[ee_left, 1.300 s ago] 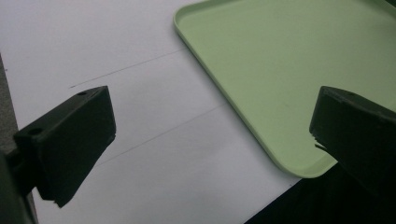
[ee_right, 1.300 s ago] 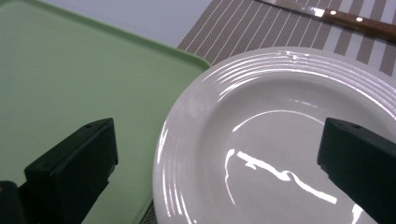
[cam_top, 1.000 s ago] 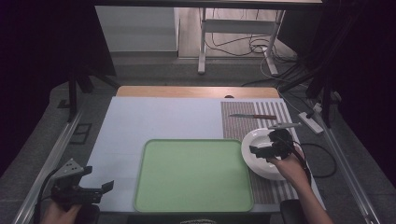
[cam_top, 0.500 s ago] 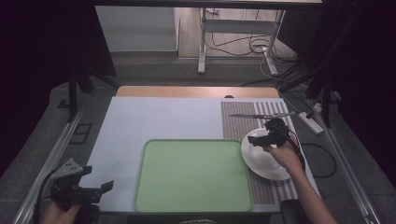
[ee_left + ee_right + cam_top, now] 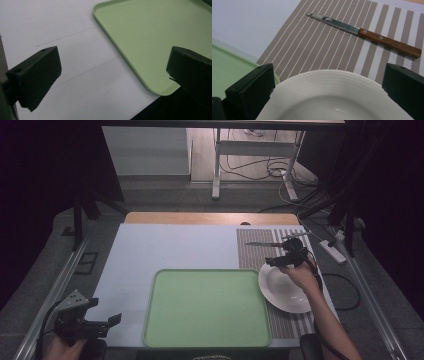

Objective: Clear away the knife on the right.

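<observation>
The right tool (image 5: 286,259) hovered over the far rim of the white plate (image 5: 284,292), its jaws spread wide and holding nothing; in the right gripper view the two black jaws stood apart on either side of the plate's (image 5: 332,97) curved edge, above it rather than gripping it. The plate rested on the striped placemat (image 5: 260,247) at the right side of the tabletop (image 5: 170,245), its near-left rim just beside the right edge of the green tray (image 5: 207,307). Beyond the plate, farther up the placemat, lay a knife (image 5: 367,33) with a wooden handle and a steel blade, flat on the stripes and apart from the plate, its point toward the tabletop's middle; the high view showed it (image 5: 261,244) as a thin dark line just past the tool. The left tool (image 5: 92,322) was held low at the near left corner of the tabletop, well apart from the plate, its jaws likewise wide open and empty. In the left gripper view they framed bare white tabletop (image 5: 75,67) and the near left corner of the tray (image 5: 160,37), which carried nothing in the part visible there.
</observation>
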Motion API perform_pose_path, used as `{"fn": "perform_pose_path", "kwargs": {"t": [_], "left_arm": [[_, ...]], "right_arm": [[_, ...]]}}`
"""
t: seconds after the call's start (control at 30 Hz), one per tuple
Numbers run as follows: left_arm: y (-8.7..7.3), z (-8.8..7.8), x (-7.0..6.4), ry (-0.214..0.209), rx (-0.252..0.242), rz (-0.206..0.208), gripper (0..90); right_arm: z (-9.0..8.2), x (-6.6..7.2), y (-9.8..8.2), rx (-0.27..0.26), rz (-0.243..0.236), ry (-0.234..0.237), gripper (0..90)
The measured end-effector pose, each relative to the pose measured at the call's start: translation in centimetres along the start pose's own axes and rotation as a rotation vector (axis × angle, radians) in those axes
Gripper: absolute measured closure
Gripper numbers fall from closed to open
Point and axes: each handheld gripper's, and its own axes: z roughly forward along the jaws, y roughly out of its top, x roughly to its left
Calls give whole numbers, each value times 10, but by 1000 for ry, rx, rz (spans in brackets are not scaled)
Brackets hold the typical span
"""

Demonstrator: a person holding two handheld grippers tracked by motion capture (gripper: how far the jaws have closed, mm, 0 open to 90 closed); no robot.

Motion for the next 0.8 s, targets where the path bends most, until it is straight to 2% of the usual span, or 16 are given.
{"fn": "perform_pose_path", "kwargs": {"t": [0.33, 0.67, 0.73, 0.77, 0.8], "left_arm": [[0, 0, 0, 0, 0, 0, 0], [0, 0, 0, -2, 0, -3, 0], [0, 0, 0, -2, 0, -3, 0], [0, 0, 0, 0, 3, -2, 0], [0, 0, 0, 0, 3, -2, 0]], "right_arm": [[19, -13, 13, 11, 14, -16, 0], [45, -23, 27, 49, -3, -33, 0], [50, -25, 29, 63, -17, -48, 21], [53, -28, 31, 66, -26, -56, 85], [53, -28, 31, 66, -26, -56, 85]]}}
